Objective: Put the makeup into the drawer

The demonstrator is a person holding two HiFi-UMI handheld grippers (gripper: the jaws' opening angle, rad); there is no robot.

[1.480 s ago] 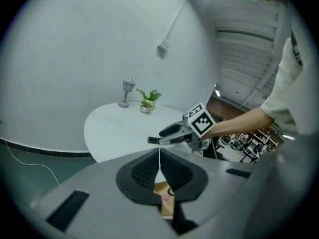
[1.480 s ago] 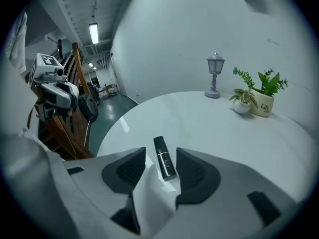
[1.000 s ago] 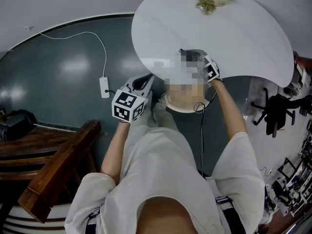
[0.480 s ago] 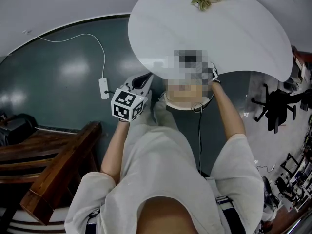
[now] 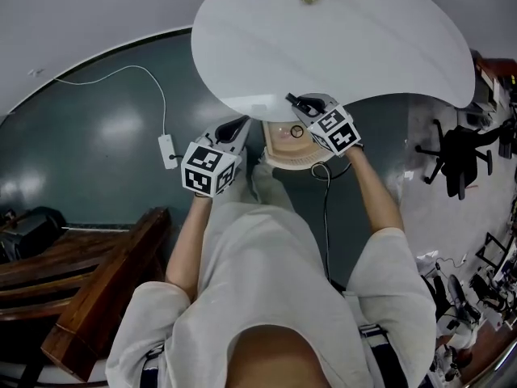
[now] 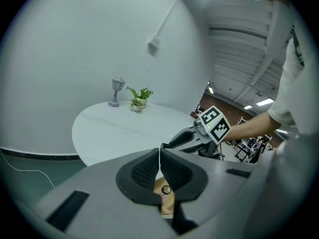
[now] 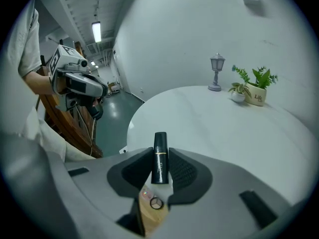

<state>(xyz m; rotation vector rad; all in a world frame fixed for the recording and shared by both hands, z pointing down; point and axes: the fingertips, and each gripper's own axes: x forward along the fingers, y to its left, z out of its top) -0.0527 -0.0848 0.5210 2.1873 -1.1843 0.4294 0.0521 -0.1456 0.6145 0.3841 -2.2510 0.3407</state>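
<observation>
Lining the table's (image 5: 347, 39) far edge, lamp (image 7: 216, 72) and plants (image 7: 257, 91) stand well beyond drawer (image 5: 283, 160).

The tabletop (image 5: 363, 39) is white, the floor (image 5: 105, 120) dark teal. The lipstick (image 7: 159, 156) is black with a thin gold band. The left tool (image 6: 159, 169) and right tool (image 7: 160, 164) are grey, with black ribbed pads (image 6: 144, 171) and black-and-white square markers. The drawer (image 5: 283, 145) is pale wood. The plant (image 7: 261, 77) is green, its pot (image 7: 257, 98) white.

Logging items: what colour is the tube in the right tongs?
The tube is black, thin gold band; best in right gripper view.
</observation>
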